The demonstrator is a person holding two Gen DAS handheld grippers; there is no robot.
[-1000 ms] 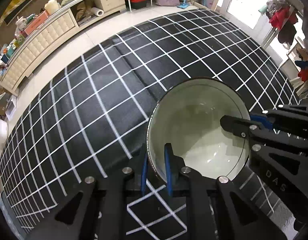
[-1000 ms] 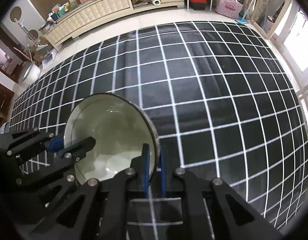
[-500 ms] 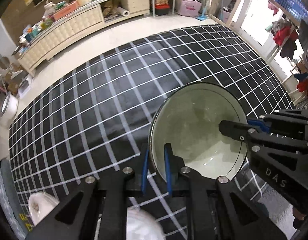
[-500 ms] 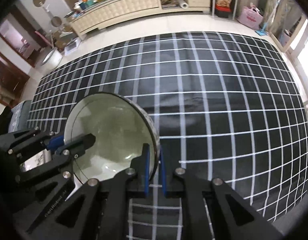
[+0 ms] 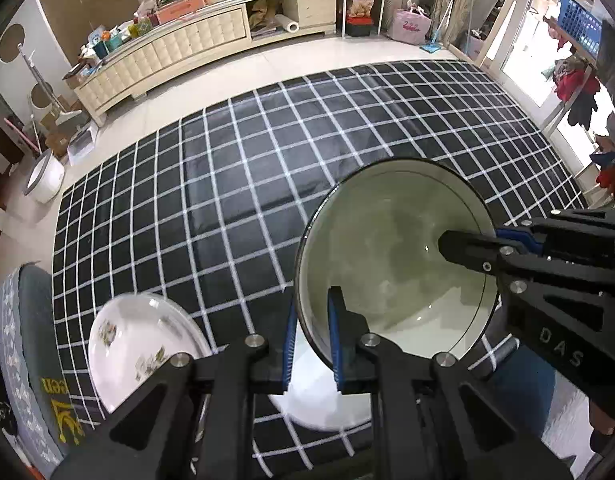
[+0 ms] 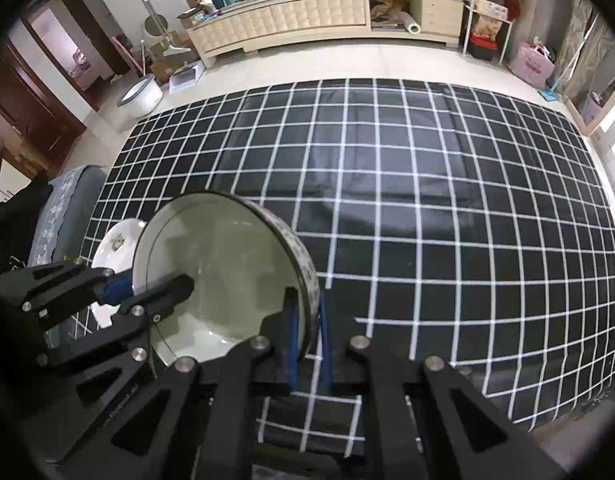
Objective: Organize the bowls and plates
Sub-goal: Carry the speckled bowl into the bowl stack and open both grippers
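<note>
A large white bowl (image 5: 391,264) with a dark rim and patterned outside is held in the air above the table by both grippers. My left gripper (image 5: 312,332) is shut on the bowl's near-left rim. My right gripper (image 6: 307,328) is shut on the bowl's (image 6: 223,264) right rim; it also shows at the right of the left wrist view (image 5: 503,248). Below lie a white flowered plate (image 5: 135,340) at the table's near left and a plain white dish (image 5: 319,400), partly hidden under the bowl and my left gripper. The flowered plate (image 6: 117,244) peeks out behind the bowl.
A black tablecloth with a white grid (image 5: 267,184) covers the table. A grey patterned cushion (image 5: 23,352) lies at its left edge. A long cream sideboard (image 6: 307,20) with clutter stands across the tiled floor.
Both grippers have carried the bowl higher and back toward the near edge. The flowered plate and the plain white dish have come into view below.
</note>
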